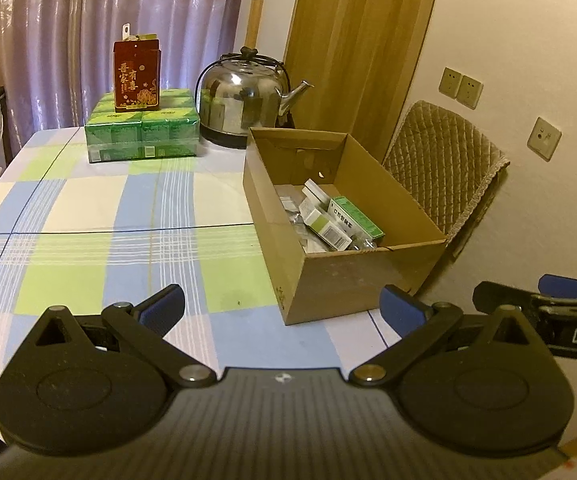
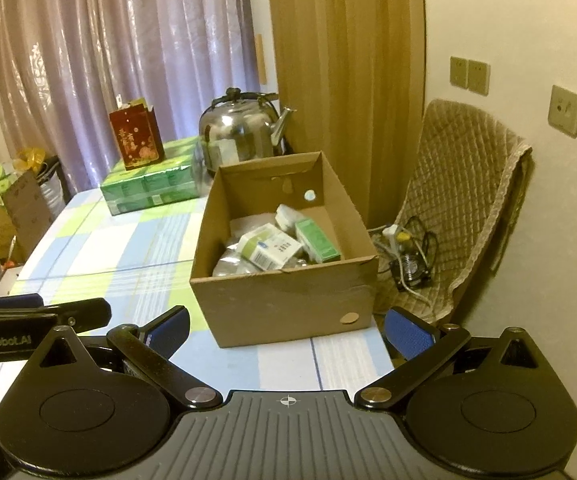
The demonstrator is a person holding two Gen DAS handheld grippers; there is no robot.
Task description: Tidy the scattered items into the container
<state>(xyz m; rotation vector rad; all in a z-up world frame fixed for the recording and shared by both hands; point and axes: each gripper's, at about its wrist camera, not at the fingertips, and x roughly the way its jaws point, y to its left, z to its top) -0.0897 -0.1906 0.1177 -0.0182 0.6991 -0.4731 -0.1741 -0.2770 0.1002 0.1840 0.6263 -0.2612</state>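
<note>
Nearest the lens, blue-padded fingers of the left gripper (image 1: 282, 308) spread wide with nothing between them, hanging low over the checked tablecloth (image 1: 100, 216) short of the near left corner of the cardboard box (image 1: 352, 280); right gripper (image 2: 286, 330) likewise released and empty, aimed at the box's near wall from just in front of it. Scattered items no longer apparent on the visible stretch of cloth, so by the look of it the closing step, or a pause between pickups; cannot tell what lies outside both views. Inside the open-topped box, a loose heap toward the near end: a green carton (image 2: 317, 240), a white-and-green carton (image 2: 269, 249) lying across crinkled foil or plastic packets, more small white boxes behind, far end mostly bare floor. Next move probably a sweep of the table for strays, then a grasp with one pair of fingers and a drop over the box's rim. At the table's far end, apart from the task: a red gift box (image 1: 136, 75) standing on a wrapped green pack (image 1: 142, 132), steel kettle (image 1: 242, 100) beside it
</note>
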